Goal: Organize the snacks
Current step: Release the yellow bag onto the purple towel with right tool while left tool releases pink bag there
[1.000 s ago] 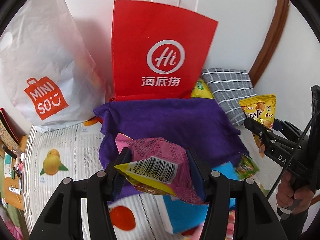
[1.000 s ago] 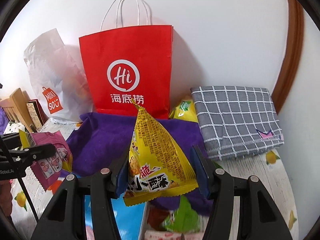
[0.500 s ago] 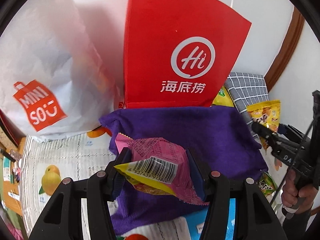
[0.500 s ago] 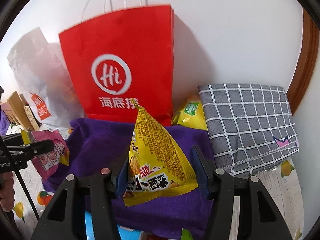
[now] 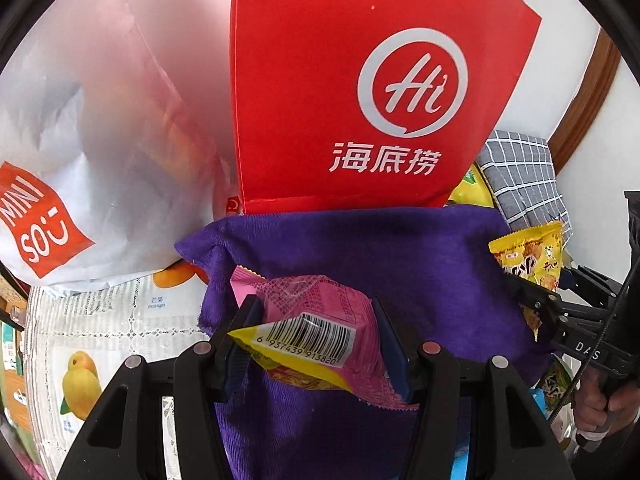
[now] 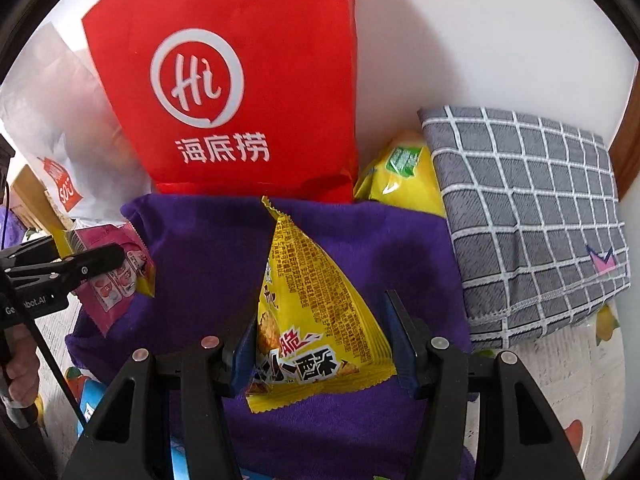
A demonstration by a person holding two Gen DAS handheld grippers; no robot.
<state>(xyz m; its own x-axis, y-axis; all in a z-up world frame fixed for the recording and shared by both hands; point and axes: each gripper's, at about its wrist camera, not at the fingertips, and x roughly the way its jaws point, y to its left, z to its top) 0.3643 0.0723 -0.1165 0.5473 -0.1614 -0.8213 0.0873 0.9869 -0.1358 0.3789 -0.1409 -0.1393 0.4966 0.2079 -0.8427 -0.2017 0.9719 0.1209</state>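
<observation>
Both tools carrying snacks above the purple cloth [image 5: 400,248].
Left tool [image 5: 316,344] clamps pink packet [image 5: 320,304]; right tool [image 6: 320,344] clamps yellow packet [image 6: 316,300]. Red bag [image 6: 240,80] at 12 o'clock, possibly the destination; neither deposited.

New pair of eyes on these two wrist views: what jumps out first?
The big red paper bag standing against the white wall, just behind the purple towel. Next, each tool is shut on a snack above that towel: the left tool on a pink packet, the right tool on a yellow triangular packet. A grey checked cloth lies to the right.
</observation>
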